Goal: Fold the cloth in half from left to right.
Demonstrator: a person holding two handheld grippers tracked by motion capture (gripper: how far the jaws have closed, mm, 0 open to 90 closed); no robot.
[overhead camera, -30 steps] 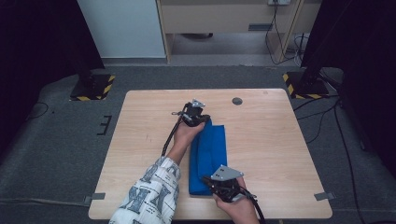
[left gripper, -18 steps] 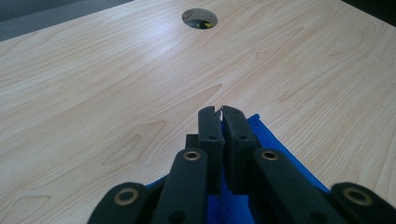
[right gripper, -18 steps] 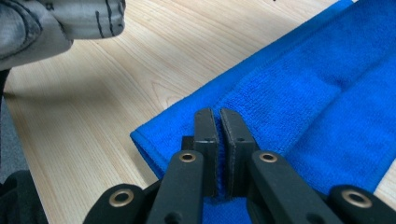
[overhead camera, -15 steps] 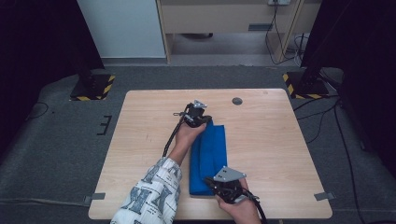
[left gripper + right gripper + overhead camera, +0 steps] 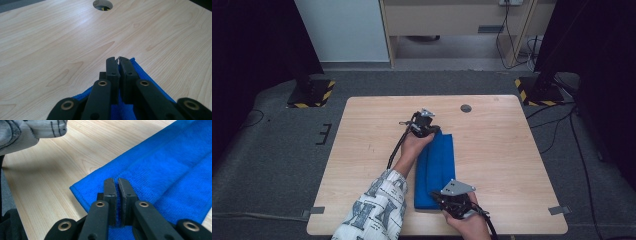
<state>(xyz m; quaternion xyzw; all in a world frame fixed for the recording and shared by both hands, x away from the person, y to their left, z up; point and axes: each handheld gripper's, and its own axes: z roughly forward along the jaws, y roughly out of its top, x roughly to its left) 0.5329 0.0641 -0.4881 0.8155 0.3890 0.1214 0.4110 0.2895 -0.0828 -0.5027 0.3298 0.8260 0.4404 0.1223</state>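
A blue towel [image 5: 439,165] lies folded into a long strip down the middle of the wooden table [image 5: 512,150]. My left gripper [image 5: 433,128] sits at the strip's far end. Its jaws [image 5: 118,58] are shut over the towel's corner [image 5: 147,75]. My right gripper [image 5: 435,194] is at the near end, jaws [image 5: 116,180] shut and low over the towel's [image 5: 162,170] near-left corner. From these views I cannot make out whether either pair pinches cloth.
A round cable hole [image 5: 466,107] [image 5: 102,4] lies beyond the left gripper, near the table's far edge. A patterned sleeve [image 5: 372,210] [image 5: 30,132] crosses the near-left part of the table. Dark stands with striped bases [image 5: 312,92] flank the table on the floor.
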